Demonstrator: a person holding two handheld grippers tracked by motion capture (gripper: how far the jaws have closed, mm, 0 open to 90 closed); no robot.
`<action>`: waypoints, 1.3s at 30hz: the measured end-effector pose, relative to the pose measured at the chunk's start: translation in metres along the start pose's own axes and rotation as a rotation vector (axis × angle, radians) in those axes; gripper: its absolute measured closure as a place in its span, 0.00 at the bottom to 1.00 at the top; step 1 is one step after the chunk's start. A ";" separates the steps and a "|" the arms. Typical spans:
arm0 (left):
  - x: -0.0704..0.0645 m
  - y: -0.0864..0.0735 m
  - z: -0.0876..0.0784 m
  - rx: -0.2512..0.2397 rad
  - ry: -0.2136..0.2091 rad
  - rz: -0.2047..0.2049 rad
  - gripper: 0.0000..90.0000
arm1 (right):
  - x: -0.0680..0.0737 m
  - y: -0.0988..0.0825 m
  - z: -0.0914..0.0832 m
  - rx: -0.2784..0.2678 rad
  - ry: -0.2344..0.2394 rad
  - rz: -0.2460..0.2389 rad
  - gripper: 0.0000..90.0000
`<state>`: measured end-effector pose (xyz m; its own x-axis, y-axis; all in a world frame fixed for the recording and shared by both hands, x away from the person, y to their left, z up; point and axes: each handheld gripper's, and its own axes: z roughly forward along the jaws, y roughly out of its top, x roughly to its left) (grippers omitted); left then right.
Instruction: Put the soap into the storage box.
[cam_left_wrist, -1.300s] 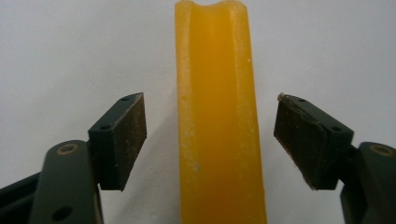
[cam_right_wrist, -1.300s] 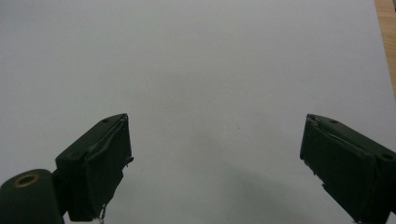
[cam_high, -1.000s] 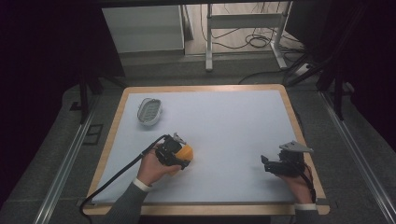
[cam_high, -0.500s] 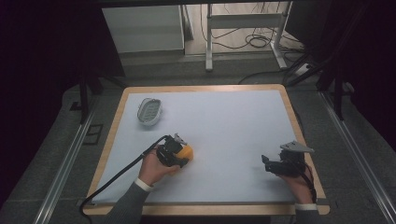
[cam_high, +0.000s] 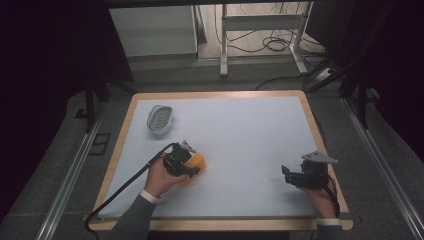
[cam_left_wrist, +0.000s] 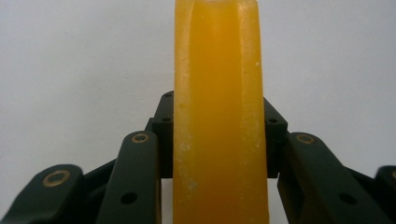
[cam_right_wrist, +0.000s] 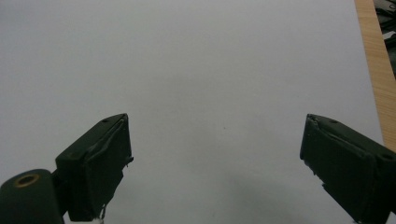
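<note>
The orange block (cam_high: 196, 164) is half covered in the high view by the left gripper (cam_high: 192, 167) and the hand (cam_high: 161, 177) behind it, so only its right part shows there. In the left gripper view the same orange block (cam_left_wrist: 219, 116) runs off the top and bottom edges of the picture, and what it is exactly is hard to tell: a translucent, waxy orange piece with whitish scuffs along its edges. The tips of the black jaws are hidden behind it in that view.

The block sits on the white table top (cam_high: 240, 135), left of the middle and toward the near edge. It stands squarely between the left gripper's jaws, which have just closed in and now press on both of its sides, pinching it. The left hand lies low over the table, its forearm in a grey sleeve (cam_high: 131, 220) coming in from the near left, the gripper pointing right and slightly far; its cable (cam_high: 125, 187) trails back toward the near left corner.

The right gripper (cam_high: 286, 172) rests near the right near edge, well apart from the block, pointing left. In its own view the right gripper (cam_right_wrist: 215, 158) has its jaws spread wide with bare table between them. The right hand (cam_high: 320, 192) holds it from behind, wrist at the table's near edge.

A small white basket (cam_high: 160, 119) stands far left on the table, apart from both grippers.
</note>
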<state>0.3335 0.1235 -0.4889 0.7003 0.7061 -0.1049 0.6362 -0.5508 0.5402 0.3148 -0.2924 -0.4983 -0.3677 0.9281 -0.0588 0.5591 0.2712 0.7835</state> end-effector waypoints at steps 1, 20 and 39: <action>0.001 0.000 -0.001 -0.006 -0.003 -0.005 0.68 | 0.000 0.000 0.000 0.001 0.000 0.000 0.10; 0.021 0.001 -0.024 -0.068 -0.003 -0.033 0.68 | -0.001 0.000 -0.001 -0.002 -0.003 0.003 0.10; 0.043 0.001 -0.050 -0.110 0.032 -0.069 0.68 | -0.002 0.000 -0.002 -0.007 -0.003 0.010 0.10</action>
<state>0.3477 0.1758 -0.4514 0.6445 0.7553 -0.1188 0.6417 -0.4499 0.6211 0.3143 -0.2952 -0.4970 -0.3600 0.9314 -0.0533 0.5574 0.2605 0.7883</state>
